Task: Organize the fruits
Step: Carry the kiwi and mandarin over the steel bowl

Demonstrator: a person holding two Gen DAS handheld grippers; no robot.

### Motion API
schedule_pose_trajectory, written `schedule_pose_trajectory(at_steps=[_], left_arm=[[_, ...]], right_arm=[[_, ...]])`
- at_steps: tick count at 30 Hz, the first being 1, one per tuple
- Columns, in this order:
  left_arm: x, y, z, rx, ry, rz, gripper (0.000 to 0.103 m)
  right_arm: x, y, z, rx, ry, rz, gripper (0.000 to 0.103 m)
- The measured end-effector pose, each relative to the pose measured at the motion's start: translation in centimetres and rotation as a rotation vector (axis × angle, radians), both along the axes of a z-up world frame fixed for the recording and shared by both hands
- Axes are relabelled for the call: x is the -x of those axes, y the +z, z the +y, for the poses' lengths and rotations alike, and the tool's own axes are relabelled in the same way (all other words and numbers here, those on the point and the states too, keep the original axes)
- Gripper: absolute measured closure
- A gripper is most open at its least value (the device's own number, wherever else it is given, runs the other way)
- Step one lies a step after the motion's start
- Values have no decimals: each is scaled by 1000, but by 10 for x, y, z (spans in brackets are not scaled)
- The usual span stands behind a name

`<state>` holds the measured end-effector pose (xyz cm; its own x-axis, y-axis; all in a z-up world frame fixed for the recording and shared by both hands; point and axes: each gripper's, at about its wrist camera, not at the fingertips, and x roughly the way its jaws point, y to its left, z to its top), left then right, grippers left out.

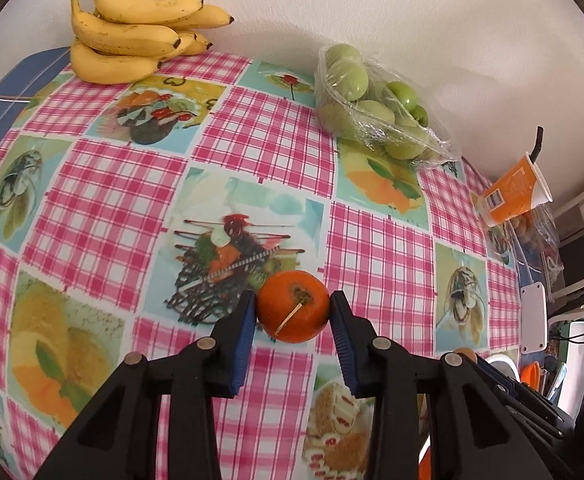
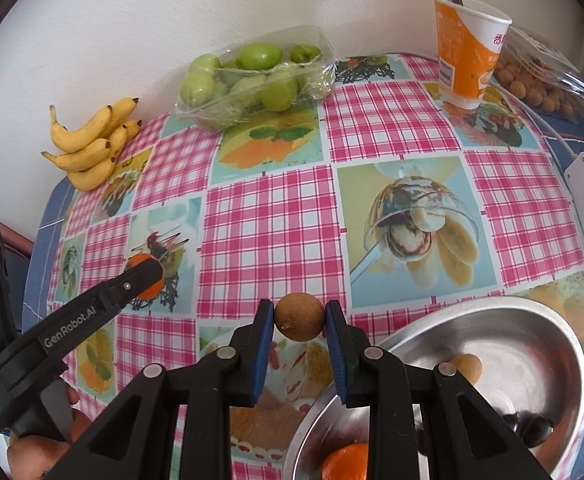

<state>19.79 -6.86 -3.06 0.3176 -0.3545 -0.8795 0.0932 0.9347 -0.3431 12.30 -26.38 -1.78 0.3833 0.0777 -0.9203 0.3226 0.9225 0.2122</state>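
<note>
Fruit sorting: I am clamping my left gripper on a small round orange tangerine, my right gripper on a brown round longan; next, I judge, both need carrying to the steel bowl near right.

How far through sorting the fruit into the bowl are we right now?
Partly done: the metal bowl already holds a longan and an orange. In hand: left gripper grips a tangerine, right gripper a brown longan. Bananas and green fruit remain out.

Bright even light, soft shadows, fisheye-warped edges
</note>
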Motion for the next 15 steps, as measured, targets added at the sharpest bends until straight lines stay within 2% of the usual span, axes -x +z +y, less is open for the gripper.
schedule_pose_trajectory(at_steps=[15], left_arm=[[52, 28, 19, 12, -3, 7, 65]], right_arm=[[46, 19, 24, -4, 16, -7, 75]])
